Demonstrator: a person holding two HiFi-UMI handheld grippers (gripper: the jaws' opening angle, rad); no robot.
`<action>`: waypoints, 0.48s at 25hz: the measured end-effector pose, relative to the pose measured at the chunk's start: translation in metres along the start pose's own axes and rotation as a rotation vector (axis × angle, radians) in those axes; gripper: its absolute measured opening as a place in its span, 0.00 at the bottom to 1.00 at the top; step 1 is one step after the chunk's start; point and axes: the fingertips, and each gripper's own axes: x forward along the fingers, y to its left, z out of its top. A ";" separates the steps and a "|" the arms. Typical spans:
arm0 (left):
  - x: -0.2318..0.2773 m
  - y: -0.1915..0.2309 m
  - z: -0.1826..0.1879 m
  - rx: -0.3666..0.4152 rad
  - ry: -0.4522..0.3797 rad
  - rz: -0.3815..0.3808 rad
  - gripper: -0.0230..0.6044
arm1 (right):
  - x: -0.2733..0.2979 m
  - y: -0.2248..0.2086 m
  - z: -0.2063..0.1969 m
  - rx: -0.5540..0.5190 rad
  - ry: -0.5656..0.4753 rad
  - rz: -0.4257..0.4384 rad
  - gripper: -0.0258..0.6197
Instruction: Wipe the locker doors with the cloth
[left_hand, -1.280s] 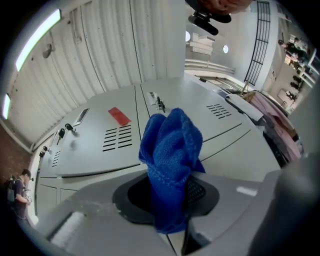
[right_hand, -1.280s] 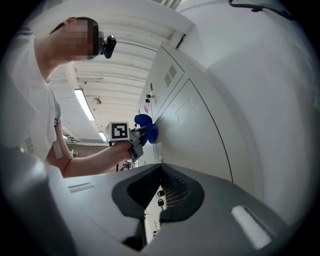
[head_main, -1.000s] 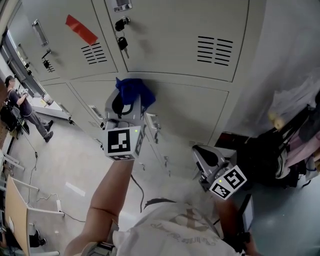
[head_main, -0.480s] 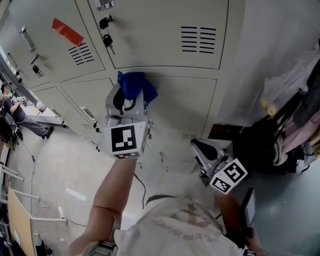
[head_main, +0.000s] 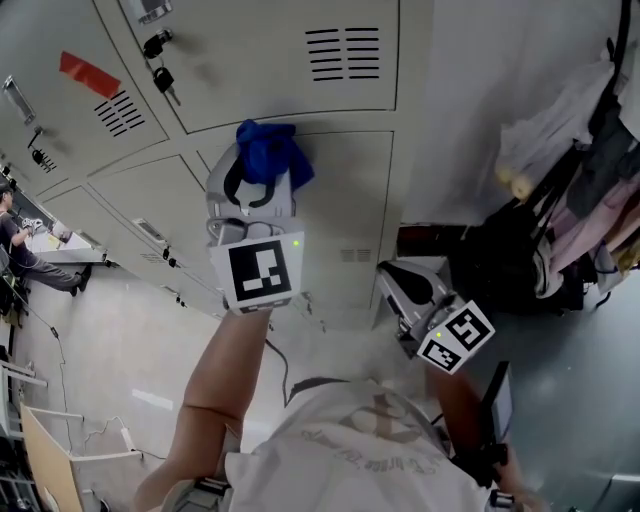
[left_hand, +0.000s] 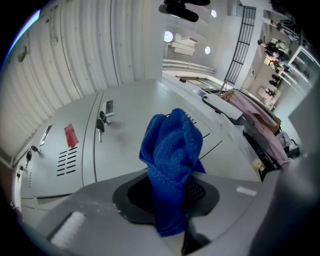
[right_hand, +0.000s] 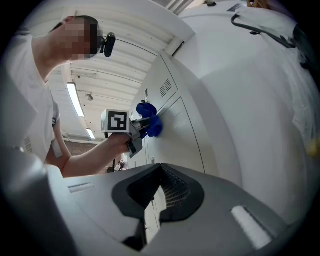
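My left gripper (head_main: 256, 188) is shut on a bunched blue cloth (head_main: 266, 152), which presses against the grey locker doors (head_main: 345, 205) at the seam under the upper vented door (head_main: 270, 70). In the left gripper view the blue cloth (left_hand: 172, 160) sticks up from between the jaws toward the locker face (left_hand: 125, 150). My right gripper (head_main: 400, 292) hangs low at the right, away from the doors, jaws together with nothing in them. The right gripper view shows my right gripper (right_hand: 152, 202) in front, with the cloth (right_hand: 150, 122) against the door beyond it.
Keys (head_main: 163, 82) hang in a lock on the upper door and a red tape strip (head_main: 86, 74) marks the door to the left. Bags and clothes (head_main: 560, 160) crowd the right beside the white wall. A person (head_main: 18, 245) stands far left.
The left gripper has slid the cloth to the right along the seam, away from the keys and toward the vent. The right gripper has stayed low at the right.
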 end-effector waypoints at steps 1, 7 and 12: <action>0.002 -0.006 0.003 0.021 -0.003 -0.011 0.21 | -0.002 -0.002 0.001 -0.001 -0.002 -0.009 0.05; 0.009 -0.035 0.017 0.192 -0.008 -0.056 0.21 | -0.006 -0.002 0.000 0.004 -0.007 -0.021 0.05; 0.014 -0.070 0.022 0.221 -0.008 -0.101 0.21 | -0.017 -0.007 -0.003 0.021 -0.007 -0.052 0.05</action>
